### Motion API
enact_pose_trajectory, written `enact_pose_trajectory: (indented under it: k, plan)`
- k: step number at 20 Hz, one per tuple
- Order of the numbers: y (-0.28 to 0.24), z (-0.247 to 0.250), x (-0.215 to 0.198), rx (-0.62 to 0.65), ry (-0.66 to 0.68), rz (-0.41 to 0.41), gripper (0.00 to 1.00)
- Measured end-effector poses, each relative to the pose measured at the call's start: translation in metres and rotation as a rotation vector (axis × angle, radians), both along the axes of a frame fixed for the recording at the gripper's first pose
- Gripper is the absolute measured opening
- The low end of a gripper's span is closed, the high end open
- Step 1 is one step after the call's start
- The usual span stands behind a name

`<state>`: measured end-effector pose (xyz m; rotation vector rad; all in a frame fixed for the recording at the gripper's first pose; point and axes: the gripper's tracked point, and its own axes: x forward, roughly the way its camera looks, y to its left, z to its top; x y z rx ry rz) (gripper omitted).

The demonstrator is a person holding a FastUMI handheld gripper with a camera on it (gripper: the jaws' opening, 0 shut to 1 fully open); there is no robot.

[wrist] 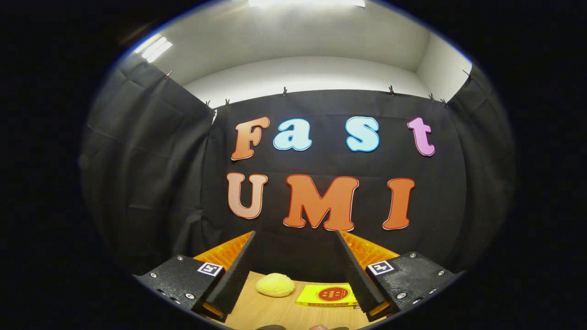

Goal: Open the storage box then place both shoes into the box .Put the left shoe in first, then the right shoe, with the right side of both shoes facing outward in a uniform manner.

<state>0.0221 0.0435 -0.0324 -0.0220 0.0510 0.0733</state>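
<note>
My gripper is held level above a wooden table and faces the black booth wall. Its two fingers stand wide apart, open, with nothing between them. No shoe or storage box is in sight here.
On the table, below and between the fingers, lie a pale yellow round soft thing and a flat yellow packet with a red round mark. Two dark rounded shapes peek in at the table's near edge. Black cloth closes the booth behind and on both sides.
</note>
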Motion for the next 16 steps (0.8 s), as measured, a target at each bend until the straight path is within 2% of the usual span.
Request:
enact_pose_trajectory:
  k: [4,11,16]
  plan:
    - [0.010,-0.035,0.004,0.044,0.077,0.020,0.98]
    - [0.056,-0.086,0.015,0.288,0.263,0.123,0.98]
    - [0.111,-0.132,0.001,0.379,0.442,0.251,0.96]
